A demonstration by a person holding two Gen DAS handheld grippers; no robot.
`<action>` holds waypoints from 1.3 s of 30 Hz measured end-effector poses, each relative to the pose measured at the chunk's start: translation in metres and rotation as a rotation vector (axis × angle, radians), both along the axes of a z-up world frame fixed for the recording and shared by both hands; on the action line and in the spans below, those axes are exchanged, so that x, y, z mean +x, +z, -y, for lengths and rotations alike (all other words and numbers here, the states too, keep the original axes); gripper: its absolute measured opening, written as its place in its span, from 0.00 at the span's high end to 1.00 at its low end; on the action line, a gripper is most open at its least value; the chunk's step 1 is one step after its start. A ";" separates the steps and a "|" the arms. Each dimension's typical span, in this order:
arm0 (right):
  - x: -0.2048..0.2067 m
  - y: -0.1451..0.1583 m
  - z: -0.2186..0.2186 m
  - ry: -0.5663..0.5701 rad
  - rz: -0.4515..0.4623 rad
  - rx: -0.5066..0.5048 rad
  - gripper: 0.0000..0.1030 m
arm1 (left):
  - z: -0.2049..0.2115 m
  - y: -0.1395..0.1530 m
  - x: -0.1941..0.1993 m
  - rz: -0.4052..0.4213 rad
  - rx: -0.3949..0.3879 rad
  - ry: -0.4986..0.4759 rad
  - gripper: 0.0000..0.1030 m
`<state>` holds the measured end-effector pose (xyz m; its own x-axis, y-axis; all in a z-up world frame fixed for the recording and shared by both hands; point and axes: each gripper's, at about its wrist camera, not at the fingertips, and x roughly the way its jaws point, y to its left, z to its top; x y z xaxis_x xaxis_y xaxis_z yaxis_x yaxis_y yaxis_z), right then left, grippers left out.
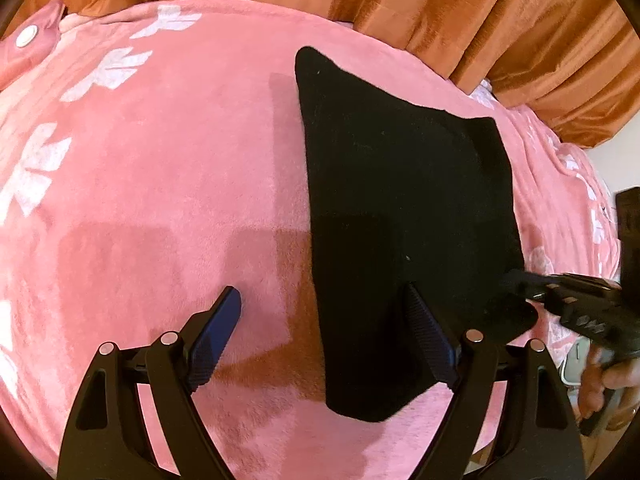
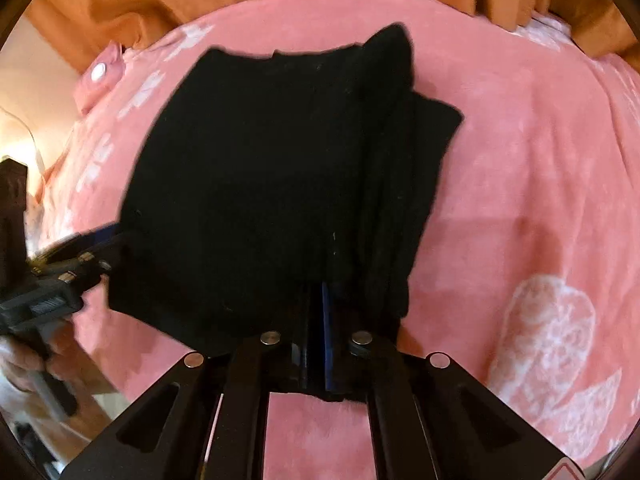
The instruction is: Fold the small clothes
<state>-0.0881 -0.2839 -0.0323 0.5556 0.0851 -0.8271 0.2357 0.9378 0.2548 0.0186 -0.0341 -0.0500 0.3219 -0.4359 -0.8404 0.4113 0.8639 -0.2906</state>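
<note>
A black garment [image 1: 404, 200] lies partly folded on the pink blanket [image 1: 160, 180]. My left gripper [image 1: 324, 300] is open; its left finger [image 1: 216, 336] is over bare blanket and its right finger [image 1: 432, 340] rests over the garment's near left part. My right gripper [image 1: 516, 280] comes in from the right and is shut on the garment's near right edge. In the right wrist view the garment [image 2: 272, 184] hangs bunched from my right gripper [image 2: 320, 292], whose jaws are pinched together on the cloth. The left gripper [image 2: 80, 256] shows at the garment's left edge.
Orange curtains [image 1: 500, 28] hang behind the bed. A pink pillow with a white button [image 1: 28, 36] lies at the far left. The blanket carries white flower and heart prints [image 2: 556, 328]. A dark piece of furniture [image 1: 628, 232] stands at the right edge.
</note>
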 end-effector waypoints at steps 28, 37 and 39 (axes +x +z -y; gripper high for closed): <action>0.031 -0.014 0.024 -0.081 0.094 0.196 0.52 | 0.055 -0.002 0.035 -0.052 -0.121 0.022 0.36; 0.017 0.073 0.009 -0.061 0.331 0.113 0.81 | 0.052 0.071 0.043 0.042 -0.290 -0.061 0.76; 0.001 0.109 0.002 -0.058 0.434 0.082 0.81 | 0.046 0.112 0.039 0.131 -0.338 -0.095 0.75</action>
